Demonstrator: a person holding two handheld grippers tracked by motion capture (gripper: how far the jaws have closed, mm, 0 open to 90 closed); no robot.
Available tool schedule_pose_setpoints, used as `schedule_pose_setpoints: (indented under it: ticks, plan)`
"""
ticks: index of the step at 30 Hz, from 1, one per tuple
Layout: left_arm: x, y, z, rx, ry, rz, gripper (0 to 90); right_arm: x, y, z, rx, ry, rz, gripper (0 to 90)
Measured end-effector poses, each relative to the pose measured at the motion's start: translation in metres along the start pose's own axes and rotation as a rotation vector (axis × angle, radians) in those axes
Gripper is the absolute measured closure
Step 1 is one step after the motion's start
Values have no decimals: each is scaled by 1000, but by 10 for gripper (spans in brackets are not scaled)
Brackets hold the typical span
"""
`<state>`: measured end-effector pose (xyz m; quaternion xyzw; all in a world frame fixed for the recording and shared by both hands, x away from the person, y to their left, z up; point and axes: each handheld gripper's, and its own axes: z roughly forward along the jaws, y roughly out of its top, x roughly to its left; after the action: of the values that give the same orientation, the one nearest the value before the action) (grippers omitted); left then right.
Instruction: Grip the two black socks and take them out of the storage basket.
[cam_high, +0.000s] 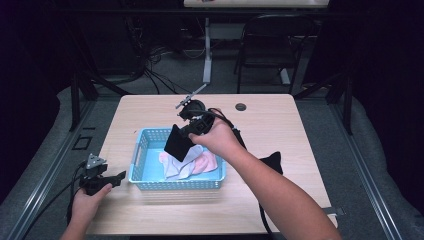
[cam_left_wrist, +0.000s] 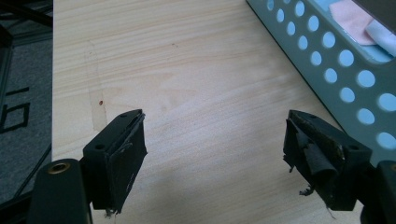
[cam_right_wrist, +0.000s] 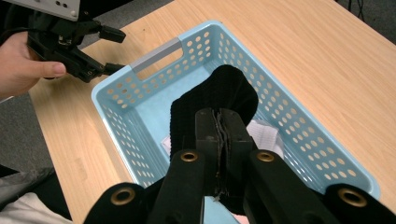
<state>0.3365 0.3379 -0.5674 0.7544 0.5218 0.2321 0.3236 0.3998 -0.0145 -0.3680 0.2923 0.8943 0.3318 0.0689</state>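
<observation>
Plainly, view by view.
High view: right gripper (cam_high: 186, 131) holds a black cloth (cam_high: 178, 144) hanging straight above the basket (cam_high: 142, 175); left gripper (cam_high: 102, 180) sits just beside the basket's left end, low over the surface (cam_high: 280, 125).
Left gripper view: jaws spread wide, nothing between; basket wall (cam_left_wrist: 336, 70) to the right.
Right gripper view: jaws pinch the cloth (cam_right_wrist: 219, 93), which dangles down toward the basket floor (cam_right_wrist: 154, 116); a drop likely comes next.

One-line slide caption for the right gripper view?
Right gripper, jaws shut on a black cloth, holds it above a light-blue basket on a wooden table.
</observation>
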Motion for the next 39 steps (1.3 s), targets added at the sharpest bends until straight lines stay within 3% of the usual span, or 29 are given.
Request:
schedule_pose_setpoints:
  ticks: [11,23,34,39]
  plan:
    - [0,0,0,3,2,0,209,-4,-5,-27,-24,-22,-1,877]
    - [0,-1,0,7,1,-4,209,-22,-20,-71,-66,-70,36,877]
    - [0,-1,0,10,4,-6,209,-47,-47,-113,-97,-156,101,877]
    - [1,-1,0,9,6,-7,209,-56,-62,-122,-91,-183,133,877]
